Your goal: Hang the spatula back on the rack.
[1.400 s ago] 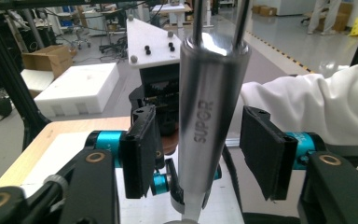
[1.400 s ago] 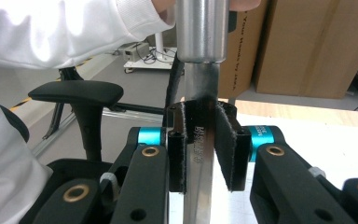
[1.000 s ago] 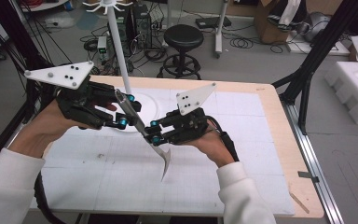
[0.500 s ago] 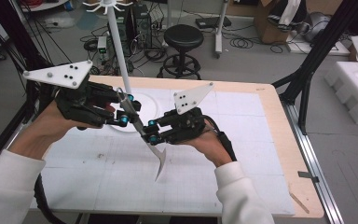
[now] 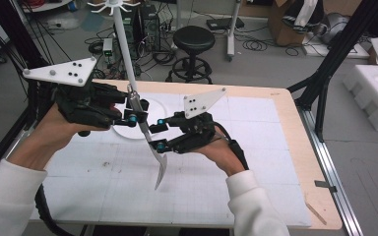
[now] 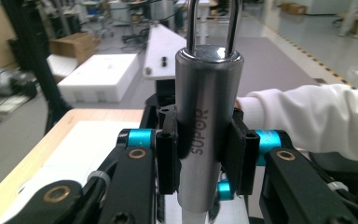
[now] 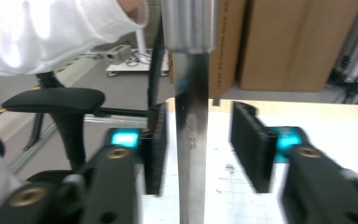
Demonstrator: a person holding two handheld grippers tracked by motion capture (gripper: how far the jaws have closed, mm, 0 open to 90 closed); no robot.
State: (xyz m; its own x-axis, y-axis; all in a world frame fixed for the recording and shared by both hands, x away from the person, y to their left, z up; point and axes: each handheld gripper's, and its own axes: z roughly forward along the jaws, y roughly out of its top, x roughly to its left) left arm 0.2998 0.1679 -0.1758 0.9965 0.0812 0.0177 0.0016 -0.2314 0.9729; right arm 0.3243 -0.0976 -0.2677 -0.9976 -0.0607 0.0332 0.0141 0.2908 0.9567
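Above the desk (image 5: pixel 256 162), one steel spatula (image 5: pixel 158 162) (handle stamped SUPOR), handle clamped in the left hand-held gripper (image 6: pixel 200 161), blade between the right hand-held gripper's (image 7: pixel 200 149) spread jaws, one white plate (image 5: pixel 165 105) behind.

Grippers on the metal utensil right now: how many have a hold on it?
1. The left gripper is shut on the utensil's steel handle. The right gripper is open, its pads either side of the flat blade without clamping it.
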